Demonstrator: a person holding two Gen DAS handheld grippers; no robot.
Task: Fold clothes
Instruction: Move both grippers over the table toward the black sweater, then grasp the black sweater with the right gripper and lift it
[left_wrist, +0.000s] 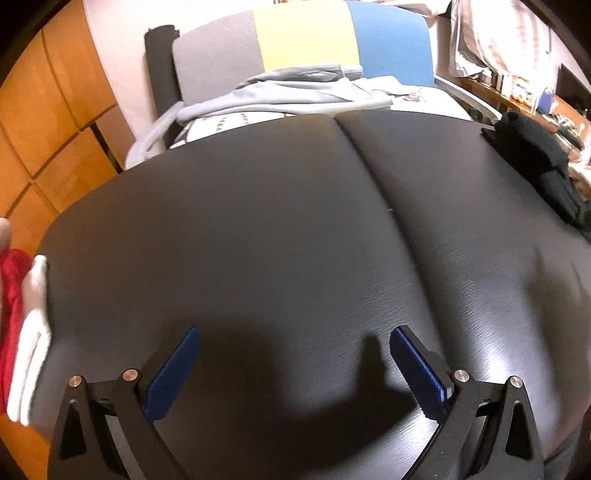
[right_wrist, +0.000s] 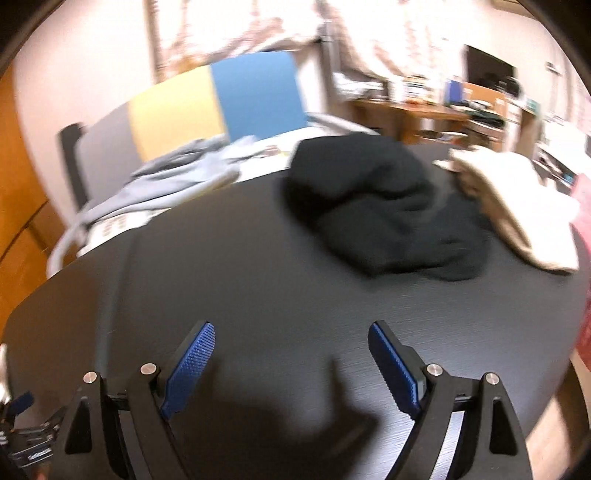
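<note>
A crumpled black garment lies on the black table, ahead and to the right of my right gripper, which is open and empty above the bare tabletop. Beside it at the far right rests a cream garment. In the left wrist view my left gripper is open and empty over the black table, with the black garment at the far right edge. A red and white cloth sits at the table's left edge.
A light blue-grey garment lies on a bed beyond the table's far edge, before a grey, yellow and blue headboard. Wooden cabinets stand to the left. A cluttered desk fills the back right. Something pink shows at the right edge.
</note>
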